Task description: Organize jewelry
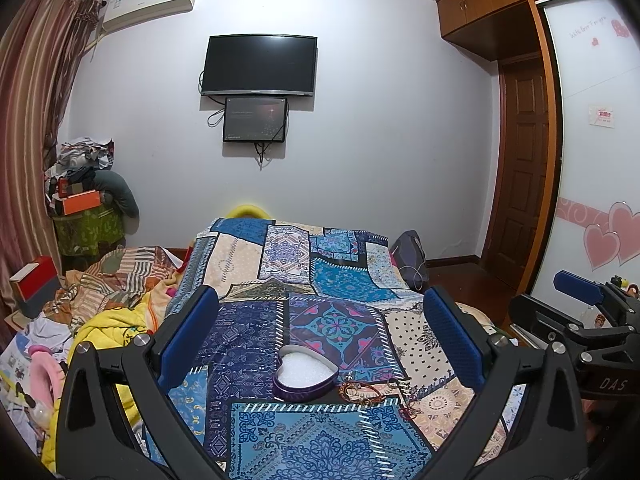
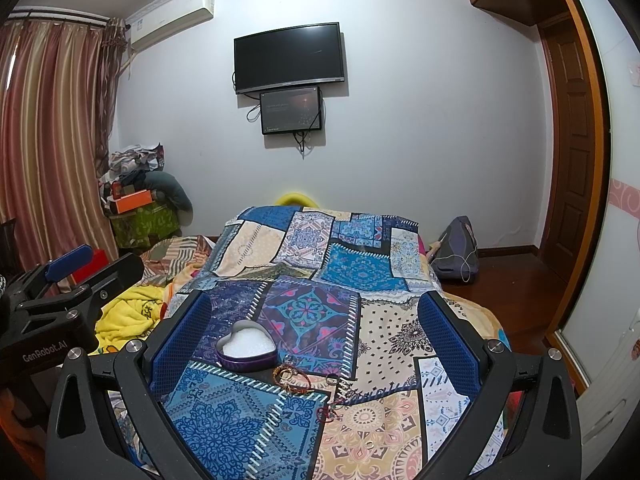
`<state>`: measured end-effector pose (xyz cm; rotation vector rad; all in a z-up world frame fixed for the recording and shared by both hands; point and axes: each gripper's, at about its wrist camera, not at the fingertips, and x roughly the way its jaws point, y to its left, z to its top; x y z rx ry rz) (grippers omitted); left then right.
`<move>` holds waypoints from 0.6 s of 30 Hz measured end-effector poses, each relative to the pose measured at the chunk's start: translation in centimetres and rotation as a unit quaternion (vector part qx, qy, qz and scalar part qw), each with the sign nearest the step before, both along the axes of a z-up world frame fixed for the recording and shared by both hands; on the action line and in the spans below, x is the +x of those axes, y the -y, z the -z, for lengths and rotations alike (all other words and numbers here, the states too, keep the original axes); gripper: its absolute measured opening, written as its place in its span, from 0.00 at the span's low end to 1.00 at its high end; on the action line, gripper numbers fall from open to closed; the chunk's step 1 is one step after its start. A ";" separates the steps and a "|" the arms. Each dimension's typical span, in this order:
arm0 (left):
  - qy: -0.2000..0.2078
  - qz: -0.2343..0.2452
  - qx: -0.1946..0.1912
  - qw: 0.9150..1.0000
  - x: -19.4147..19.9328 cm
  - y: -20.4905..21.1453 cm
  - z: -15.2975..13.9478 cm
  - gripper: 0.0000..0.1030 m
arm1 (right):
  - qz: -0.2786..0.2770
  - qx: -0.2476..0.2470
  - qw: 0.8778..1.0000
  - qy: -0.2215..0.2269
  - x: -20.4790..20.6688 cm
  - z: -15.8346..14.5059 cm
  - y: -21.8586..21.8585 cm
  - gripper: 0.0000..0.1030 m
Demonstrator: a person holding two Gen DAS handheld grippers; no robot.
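A purple heart-shaped tin (image 1: 305, 376) with white padding lies open on the patchwork bedspread (image 1: 280, 436); it also shows in the right wrist view (image 2: 247, 346). Just right of it lie beaded and cord bracelets (image 1: 362, 392) (image 2: 292, 378), a ring (image 2: 332, 379) and a red cord piece (image 2: 327, 412). My left gripper (image 1: 320, 336) is open and empty, above and behind the tin. My right gripper (image 2: 316, 332) is open and empty, held over the tin and jewelry. Each gripper sees the other at its side (image 1: 580, 320) (image 2: 64, 280).
The bedspread (image 2: 248, 420) covers the bed. A yellow blanket (image 1: 108, 332) and clutter lie on the left. A grey bag (image 2: 456, 252) sits on the wooden floor at the right, near a door (image 2: 572, 152). A TV (image 1: 258, 65) hangs on the far wall.
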<state>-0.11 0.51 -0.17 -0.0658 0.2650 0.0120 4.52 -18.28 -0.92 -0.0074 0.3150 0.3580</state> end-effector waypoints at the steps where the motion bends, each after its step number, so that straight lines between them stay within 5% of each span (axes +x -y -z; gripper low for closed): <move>1: 0.000 0.000 0.000 1.000 0.0 0.0 0.0 1.00 | 0.000 -0.001 1.000 0.000 -0.1 0.1 -0.1 0.99; 18: -0.063 0.011 0.018 0.998 4.3 -1.7 2.1 1.00 | 0.012 -0.059 0.997 -0.044 3.6 2.3 1.5 0.99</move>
